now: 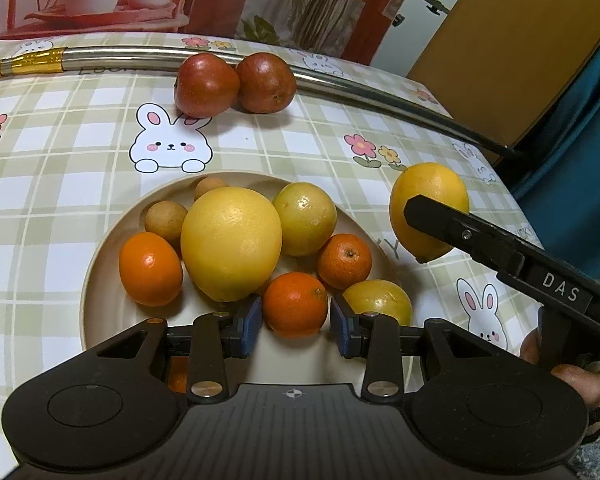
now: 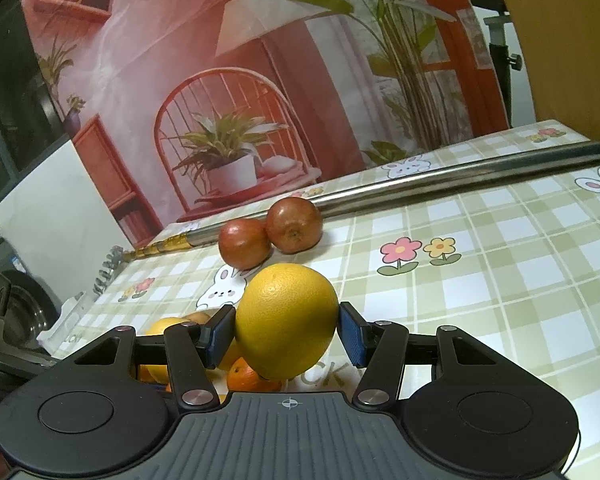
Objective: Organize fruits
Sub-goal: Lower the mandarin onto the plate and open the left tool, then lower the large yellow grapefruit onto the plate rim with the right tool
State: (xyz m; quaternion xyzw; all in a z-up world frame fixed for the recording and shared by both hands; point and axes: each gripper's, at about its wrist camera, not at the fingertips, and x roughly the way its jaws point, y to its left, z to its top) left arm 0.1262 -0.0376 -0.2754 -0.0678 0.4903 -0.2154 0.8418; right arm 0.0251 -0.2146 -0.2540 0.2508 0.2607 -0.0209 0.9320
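Note:
A beige plate [image 1: 100, 264] holds several fruits: a big yellow citrus [image 1: 230, 244], yellow-green ones [image 1: 306, 218], tangerines [image 1: 150, 268] and small brown longans [image 1: 166, 220]. My left gripper [image 1: 295, 326] sits low over the plate's near side, its blue pads closed on a tangerine [image 1: 296, 304]. My right gripper [image 2: 286, 334] is shut on a large yellow citrus [image 2: 286, 320] and holds it in the air just right of the plate. In the left wrist view that fruit [image 1: 424, 200] shows behind one black finger [image 1: 460, 228]. Two red-brown fruits [image 1: 206, 84] [image 1: 266, 82] lie on the cloth beyond the plate.
A steel rod [image 1: 140, 54] with a gold end lies across the far side of the checked bunny tablecloth [image 1: 60, 152], touching the red-brown fruits [image 2: 244, 246]. A printed backdrop [image 2: 240, 100] hangs behind the table. A hand [image 1: 580, 376] grips the right tool at the lower right.

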